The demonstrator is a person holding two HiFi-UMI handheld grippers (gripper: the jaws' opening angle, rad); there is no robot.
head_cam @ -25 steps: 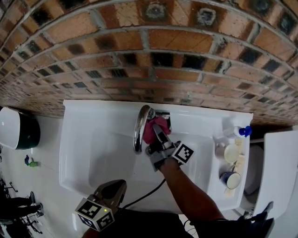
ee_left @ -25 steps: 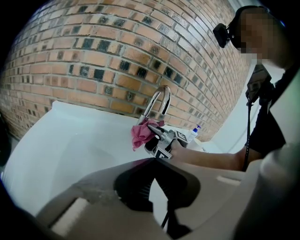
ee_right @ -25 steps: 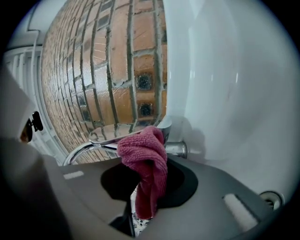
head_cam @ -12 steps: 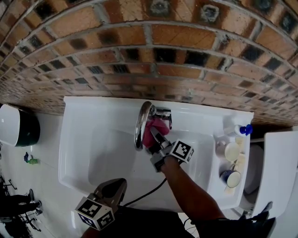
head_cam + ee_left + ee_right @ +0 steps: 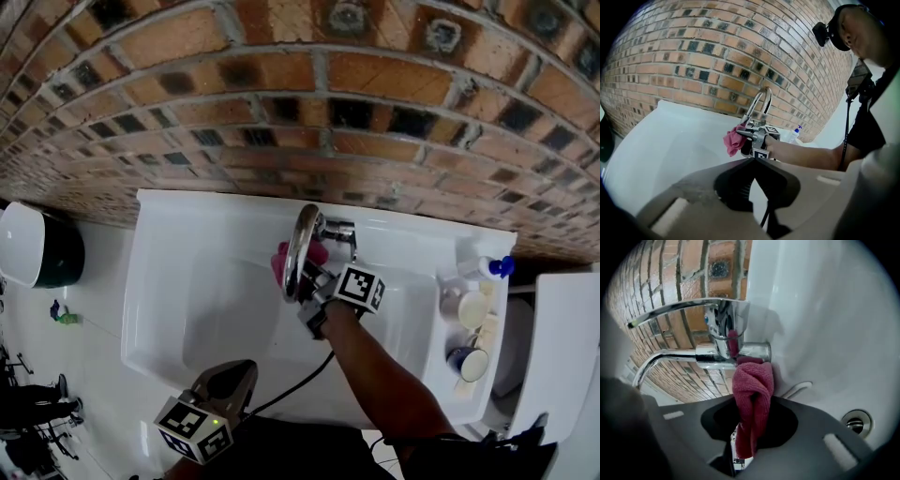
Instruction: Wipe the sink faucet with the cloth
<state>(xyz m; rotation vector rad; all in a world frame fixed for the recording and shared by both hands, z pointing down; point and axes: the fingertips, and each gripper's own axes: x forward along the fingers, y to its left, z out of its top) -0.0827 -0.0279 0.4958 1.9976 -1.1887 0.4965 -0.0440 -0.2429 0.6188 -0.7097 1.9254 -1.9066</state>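
A chrome faucet rises from the back rim of the white sink. My right gripper is shut on a pink cloth and holds it against the faucet, under the curved spout. In the right gripper view the cloth sticks out from between the jaws of the right gripper and touches the faucet body, below the lever handle. My left gripper hangs at the sink's near rim, shut and holding nothing. From the left gripper view, the cloth bunches beside the faucet.
A brick wall stands right behind the sink. A bottle with a blue cap and two cups sit on the sink's right ledge. A black and white bin stands at the left. The drain lies in the basin.
My right gripper has carried the cloth up and to the left along the faucet; the cloth now shows on the left side of the spout. The left gripper has stayed put.
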